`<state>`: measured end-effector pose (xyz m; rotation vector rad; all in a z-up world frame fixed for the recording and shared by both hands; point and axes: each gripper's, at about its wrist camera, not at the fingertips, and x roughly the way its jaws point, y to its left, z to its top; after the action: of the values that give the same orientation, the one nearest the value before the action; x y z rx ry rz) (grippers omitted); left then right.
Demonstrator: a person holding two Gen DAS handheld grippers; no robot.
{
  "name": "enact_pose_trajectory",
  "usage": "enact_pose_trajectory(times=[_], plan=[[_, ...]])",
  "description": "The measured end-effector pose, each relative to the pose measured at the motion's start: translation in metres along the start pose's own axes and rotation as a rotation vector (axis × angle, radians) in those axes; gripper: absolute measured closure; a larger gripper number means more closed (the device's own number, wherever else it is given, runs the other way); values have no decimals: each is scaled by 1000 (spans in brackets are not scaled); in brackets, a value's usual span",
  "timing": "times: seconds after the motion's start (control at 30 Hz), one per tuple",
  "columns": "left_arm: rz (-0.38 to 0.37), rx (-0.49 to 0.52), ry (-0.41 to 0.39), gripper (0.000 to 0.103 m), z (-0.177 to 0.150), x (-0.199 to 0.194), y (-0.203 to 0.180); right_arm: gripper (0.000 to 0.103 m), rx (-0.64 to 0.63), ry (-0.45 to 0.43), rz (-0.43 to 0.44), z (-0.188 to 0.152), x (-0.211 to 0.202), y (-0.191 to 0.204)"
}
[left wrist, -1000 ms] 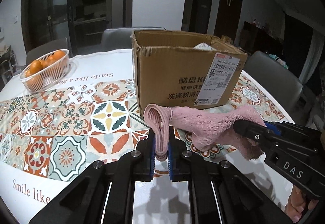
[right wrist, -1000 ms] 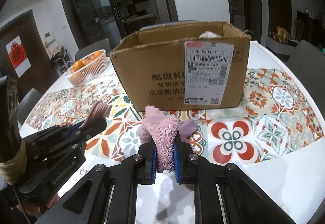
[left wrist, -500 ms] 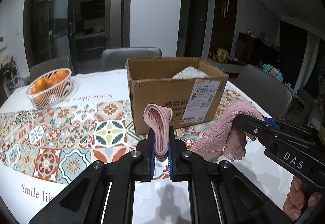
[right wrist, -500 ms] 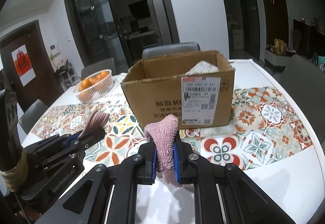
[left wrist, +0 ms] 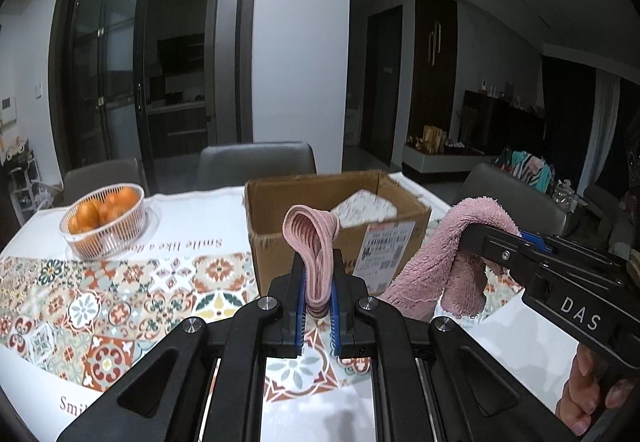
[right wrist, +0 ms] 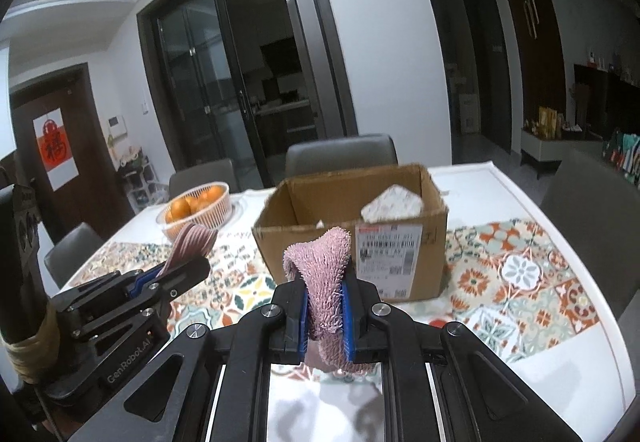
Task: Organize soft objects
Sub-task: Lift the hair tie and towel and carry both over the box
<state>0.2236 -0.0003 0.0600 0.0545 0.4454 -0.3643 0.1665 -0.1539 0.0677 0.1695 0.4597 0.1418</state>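
Observation:
A pink fluffy sock hangs between my two grippers, held above the table. My left gripper [left wrist: 318, 284] is shut on its ribbed cuff [left wrist: 314, 242]. My right gripper [right wrist: 325, 306] is shut on its fuzzy end [right wrist: 320, 262]. In the left wrist view the right gripper [left wrist: 480, 238] shows at the right, with the fuzzy sock [left wrist: 436, 274] draped over it. In the right wrist view the left gripper [right wrist: 180, 274] shows at the left with the cuff [right wrist: 192, 242]. An open cardboard box [left wrist: 336, 230] stands just beyond, also in the right wrist view [right wrist: 352, 234], with a white item [right wrist: 392, 207] inside.
A white wire basket of oranges [left wrist: 104, 222] stands on the far left of the table, also in the right wrist view [right wrist: 196, 207]. The table carries a patterned tile-print cloth [left wrist: 120, 302]. Grey chairs [left wrist: 256, 163] stand around the far edge.
Both grippers have risen with the sock, lifting it off the table. The box now appears lower and farther, and its inside shows.

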Motion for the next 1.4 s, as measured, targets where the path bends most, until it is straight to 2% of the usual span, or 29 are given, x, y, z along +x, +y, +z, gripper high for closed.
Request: enact_pose_trajectory(times=[0.37, 0.73, 1.4], plan=[[-4, 21, -80, 92, 29, -10, -5, 89, -16, -93, 6, 30, -17, 5], [-10, 30, -108, 92, 46, 0, -3, 89, -16, -151, 12, 53, -19, 2], [1, 52, -99, 92, 70, 49, 3, 89, -28, -192, 27, 101, 25, -15]])
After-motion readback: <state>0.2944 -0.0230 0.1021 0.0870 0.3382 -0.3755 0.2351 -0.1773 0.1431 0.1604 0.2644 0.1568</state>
